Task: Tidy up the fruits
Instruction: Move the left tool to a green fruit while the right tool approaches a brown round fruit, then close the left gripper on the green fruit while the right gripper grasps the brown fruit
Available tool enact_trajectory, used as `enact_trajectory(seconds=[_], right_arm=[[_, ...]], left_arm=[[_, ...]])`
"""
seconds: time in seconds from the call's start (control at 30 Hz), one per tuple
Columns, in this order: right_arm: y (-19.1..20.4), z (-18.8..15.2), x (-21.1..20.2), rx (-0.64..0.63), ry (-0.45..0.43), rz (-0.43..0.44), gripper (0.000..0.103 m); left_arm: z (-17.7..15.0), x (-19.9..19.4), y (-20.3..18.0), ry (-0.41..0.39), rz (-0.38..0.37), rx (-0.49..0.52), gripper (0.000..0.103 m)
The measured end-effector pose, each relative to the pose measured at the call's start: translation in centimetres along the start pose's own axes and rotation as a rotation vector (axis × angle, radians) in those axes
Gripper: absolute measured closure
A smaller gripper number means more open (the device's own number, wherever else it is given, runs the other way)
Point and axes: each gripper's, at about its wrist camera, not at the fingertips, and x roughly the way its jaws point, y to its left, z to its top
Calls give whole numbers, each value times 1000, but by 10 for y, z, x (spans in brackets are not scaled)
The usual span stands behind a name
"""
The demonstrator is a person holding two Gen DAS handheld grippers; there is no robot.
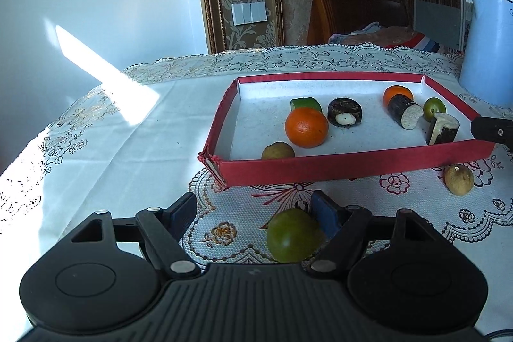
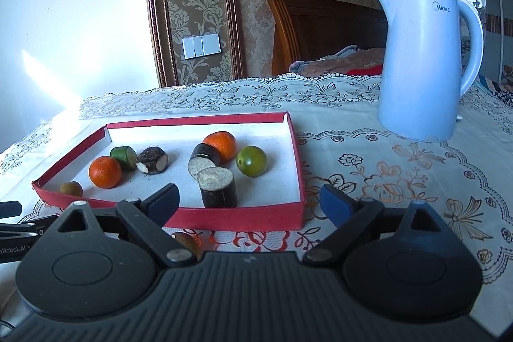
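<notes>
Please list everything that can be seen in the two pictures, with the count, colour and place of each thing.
tray: 1, red walls, white floor, on the table.
oranges: 2, orange, in the tray.
green fruit in tray: 1, green, right part.
green cut piece: 1, green, behind the near orange.
dark cut pieces: 3, dark skin, pale inside, in the tray.
brown fruit in tray: 1, near wall.
brown fruit outside: 1, on the cloth before the tray.
green fruit outside: 1, touching the left gripper's right finger.
kettle: 1, pale blue, right of the tray.
tablecloth: 1, white, flowered.
left gripper: open.
right gripper: open.
</notes>
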Motion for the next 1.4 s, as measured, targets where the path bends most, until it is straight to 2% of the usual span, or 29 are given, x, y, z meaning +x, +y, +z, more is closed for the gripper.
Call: enact_trajectory(seconds=[0.3, 0.5, 0.7, 0.87, 1.03, 1.27, 1.4], right_arm=[[-1, 0, 2, 5, 7, -9, 5], [0, -1, 5, -3, 25, -12, 3], [-2, -3, 5, 1, 39, -15, 3], [13, -7, -1, -76, 60, 8, 6], [30, -13, 1, -148, 101, 28, 14], [39, -14, 11, -156, 147, 33, 23], [47, -16, 17, -181, 176, 41, 35]], left_arm=[[-1, 5, -2, 34, -11, 5, 26], [-2, 7, -5, 43, -42, 27, 44], [-3, 7, -6, 40, -51, 31, 49], [-3, 6, -8, 38, -48, 40, 50], [-3, 6, -8, 39, -49, 36, 50], [-3, 7, -6, 43, -52, 26, 49], [-2, 7, -6, 45, -49, 25, 49]])
